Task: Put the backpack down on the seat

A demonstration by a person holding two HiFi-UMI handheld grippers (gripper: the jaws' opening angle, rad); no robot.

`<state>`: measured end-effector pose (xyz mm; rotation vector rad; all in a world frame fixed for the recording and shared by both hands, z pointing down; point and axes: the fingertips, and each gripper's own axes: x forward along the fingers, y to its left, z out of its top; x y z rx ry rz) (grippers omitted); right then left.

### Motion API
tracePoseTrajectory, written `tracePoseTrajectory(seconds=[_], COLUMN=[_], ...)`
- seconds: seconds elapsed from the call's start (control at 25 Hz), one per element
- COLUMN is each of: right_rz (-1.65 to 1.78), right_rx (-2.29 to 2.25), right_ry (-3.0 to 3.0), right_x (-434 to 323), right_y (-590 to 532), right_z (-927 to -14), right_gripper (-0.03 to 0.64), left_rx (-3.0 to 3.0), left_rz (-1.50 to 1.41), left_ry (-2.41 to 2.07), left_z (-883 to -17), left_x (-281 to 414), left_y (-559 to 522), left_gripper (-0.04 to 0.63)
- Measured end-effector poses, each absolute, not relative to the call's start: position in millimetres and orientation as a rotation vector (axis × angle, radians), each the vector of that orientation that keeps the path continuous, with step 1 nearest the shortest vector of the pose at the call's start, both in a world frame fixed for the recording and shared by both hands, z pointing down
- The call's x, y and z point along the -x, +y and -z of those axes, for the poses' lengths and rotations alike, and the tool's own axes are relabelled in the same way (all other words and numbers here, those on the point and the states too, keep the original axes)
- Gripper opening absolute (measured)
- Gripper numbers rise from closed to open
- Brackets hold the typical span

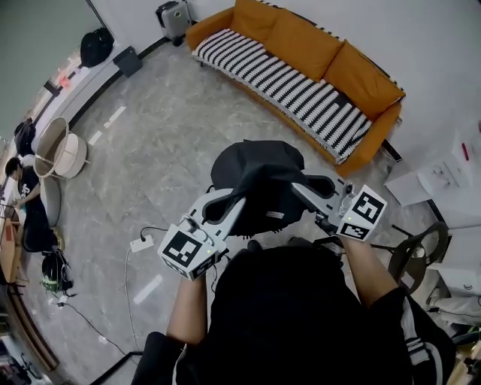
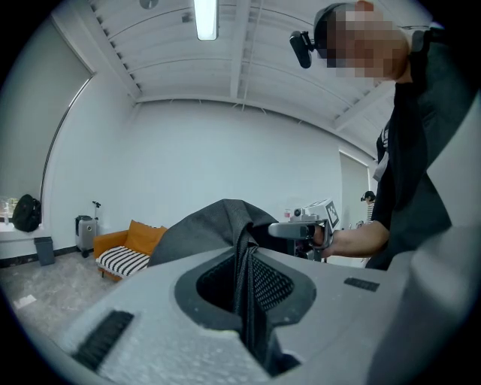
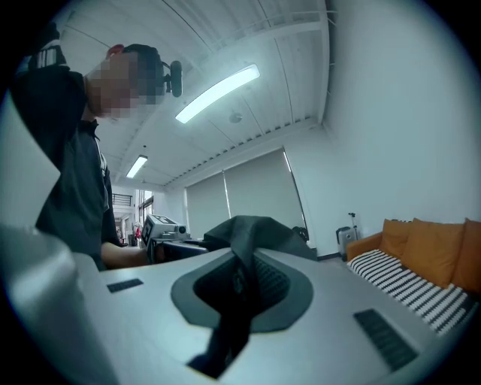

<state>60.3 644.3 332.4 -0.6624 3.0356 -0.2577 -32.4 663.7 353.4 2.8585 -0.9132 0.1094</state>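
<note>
I hold a black backpack (image 1: 259,174) in the air above the grey floor, between both grippers. My left gripper (image 1: 239,201) is shut on one of its black straps (image 2: 246,297), which runs down between the jaws in the left gripper view. At the bag's right side my right gripper (image 1: 301,190) is shut on another strap (image 3: 234,301). The bag's dark body (image 2: 203,225) bulges just beyond the jaws, as it does (image 3: 252,229) in the right gripper view. The seat, an orange sofa (image 1: 353,75) with a black-and-white striped cover (image 1: 289,83), stands ahead at the upper right, apart from the bag.
A suitcase (image 1: 174,16) stands by the sofa's left end. A white power strip (image 1: 141,243) and its cable lie on the floor at my left. A round tub chair (image 1: 60,147) and a seated person (image 1: 22,195) are far left. A dark stool (image 1: 421,252) and white furniture (image 1: 443,177) stand at right.
</note>
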Motion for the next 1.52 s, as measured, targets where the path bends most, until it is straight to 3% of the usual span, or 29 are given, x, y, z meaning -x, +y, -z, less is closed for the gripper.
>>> tracePoseTrajectory(seconds=[0.8,1.52], right_rz=[0.303,0.298], right_rx=[0.617,0.528], right_ry=[3.024,3.0], right_x=[-35.1,-47.7], right_y=[603.8,446.0], right_z=[-342.2,-329.0], right_gripper=[0.037,0.037], left_rx=[-2.834,-2.754], left_rz=[-0.158,-0.166], left_ry=[-0.975,-0.985], left_z=[-361.4,-340.6], left_x=[58.6,44.0], left_y=[624.3,466.1], left_gripper=[0.037,0.037])
